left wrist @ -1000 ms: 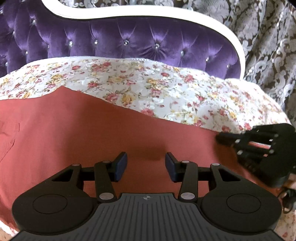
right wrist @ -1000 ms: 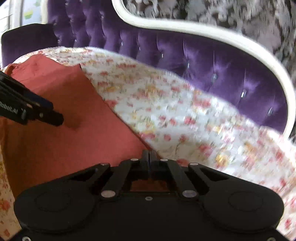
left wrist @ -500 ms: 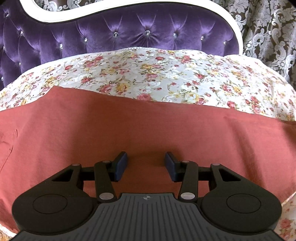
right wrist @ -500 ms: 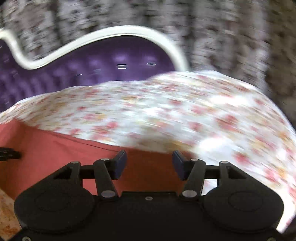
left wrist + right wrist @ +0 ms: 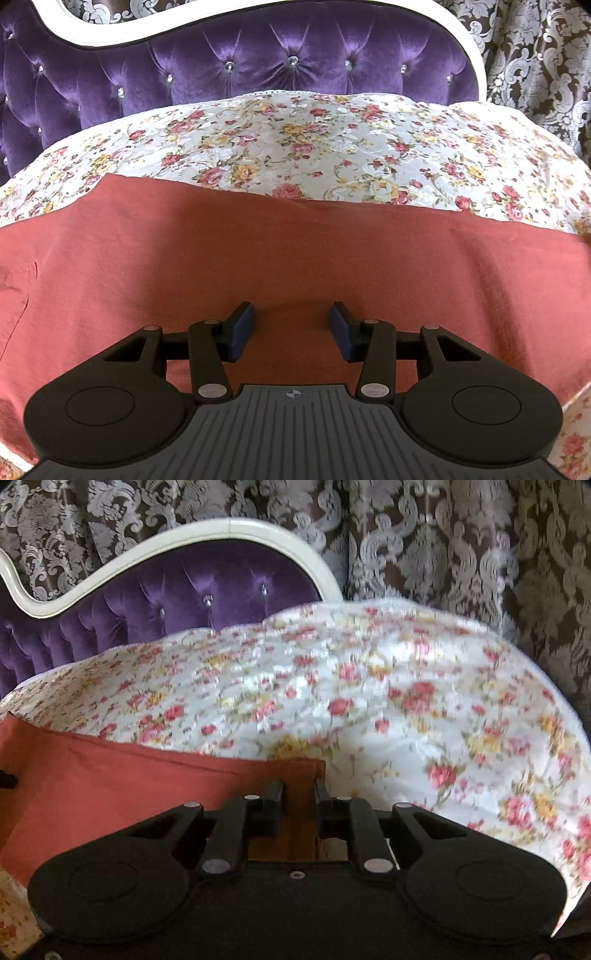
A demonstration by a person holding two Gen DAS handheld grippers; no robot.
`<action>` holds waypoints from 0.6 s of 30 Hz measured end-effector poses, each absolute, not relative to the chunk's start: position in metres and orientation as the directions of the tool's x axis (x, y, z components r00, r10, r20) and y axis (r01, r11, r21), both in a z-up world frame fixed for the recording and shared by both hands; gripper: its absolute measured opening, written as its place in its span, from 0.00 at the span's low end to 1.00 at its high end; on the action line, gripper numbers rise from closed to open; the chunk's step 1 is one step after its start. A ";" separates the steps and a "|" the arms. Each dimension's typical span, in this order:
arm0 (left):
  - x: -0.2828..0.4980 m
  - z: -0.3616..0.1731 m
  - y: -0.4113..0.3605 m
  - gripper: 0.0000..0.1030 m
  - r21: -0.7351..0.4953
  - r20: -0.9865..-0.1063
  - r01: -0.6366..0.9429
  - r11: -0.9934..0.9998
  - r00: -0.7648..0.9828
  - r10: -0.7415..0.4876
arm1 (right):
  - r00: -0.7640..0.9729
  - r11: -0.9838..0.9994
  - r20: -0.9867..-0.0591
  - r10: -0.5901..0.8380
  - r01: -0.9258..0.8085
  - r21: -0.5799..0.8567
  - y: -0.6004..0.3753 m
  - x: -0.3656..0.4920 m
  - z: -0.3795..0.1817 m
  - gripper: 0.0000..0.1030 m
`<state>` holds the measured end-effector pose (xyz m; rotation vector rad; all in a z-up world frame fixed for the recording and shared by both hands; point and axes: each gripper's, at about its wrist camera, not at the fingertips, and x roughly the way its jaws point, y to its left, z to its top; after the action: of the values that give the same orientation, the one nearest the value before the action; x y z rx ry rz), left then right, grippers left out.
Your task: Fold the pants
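A: What is the surface, and what stands around it?

B: A bed under a white quilted bedspread [image 5: 332,155] printed with red and yellow roses. Behind it rises a tufted purple velvet headboard [image 5: 236,74] with crystal buttons and a curved white frame [image 5: 258,535]. To the right hangs a dark curtain [image 5: 461,554] with a pale damask pattern.

A: And the pants?

B: The rust-red pants [image 5: 258,251] lie flat across the near part of the bedspread, in a wide band running left to right. Their far edge is a straight line against the floral print. In the right wrist view the fabric ends in a squared corner with a stitched hem [image 5: 306,766].

A: How does the left gripper stand?

B: The left gripper [image 5: 291,330] has its jaws wide apart, nothing between them. Its blue pads [image 5: 240,330] are over the middle of the red cloth, which fills the view beneath and beyond them. Whether the tips touch the fabric I cannot tell.

A: The right one?

B: The right gripper [image 5: 299,801] has its jaws narrowly apart, a modest gap showing between them. The hemmed corner of the pants lies in that gap and just ahead of the fingers [image 5: 275,794]. The view is somewhat blurred, so I cannot tell whether the fingers press the cloth; they do not look closed on it.
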<state>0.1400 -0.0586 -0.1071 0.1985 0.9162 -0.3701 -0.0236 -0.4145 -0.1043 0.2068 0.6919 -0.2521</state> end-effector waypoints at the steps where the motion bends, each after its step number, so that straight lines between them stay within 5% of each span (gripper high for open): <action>1: 0.140 -0.106 -0.059 0.43 0.015 -0.803 0.394 0.919 0.553 -0.224 | 0.751 0.951 -0.636 -0.177 0.296 0.084 -0.412 -0.024 -0.101 0.21; 4: 0.137 -0.101 -0.062 0.42 0.027 -0.791 0.382 0.924 0.573 -0.214 | 0.791 0.947 -0.571 -0.219 0.314 0.073 -0.413 -0.023 -0.091 0.21; 8: 0.130 -0.094 -0.077 0.42 0.016 -0.782 0.408 0.913 0.574 -0.243 | 0.763 0.937 -0.617 -0.193 0.329 0.115 -0.424 -0.011 -0.105 0.29; 12: 0.112 -0.093 -0.096 0.42 0.032 -0.776 0.480 0.877 0.564 -0.281 | 0.766 0.906 -0.629 -0.134 0.352 0.236 -0.440 -0.029 -0.113 0.67; 18: 0.101 -0.111 -0.111 0.43 0.029 -0.787 0.513 0.858 0.541 -0.298 | 0.780 0.890 -0.625 0.017 0.273 0.365 -0.447 -0.053 -0.123 0.68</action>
<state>0.1006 -0.1112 -0.1109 0.2698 0.8753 -0.4887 -0.0534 -0.4475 -0.1233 0.4606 0.6669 -0.1435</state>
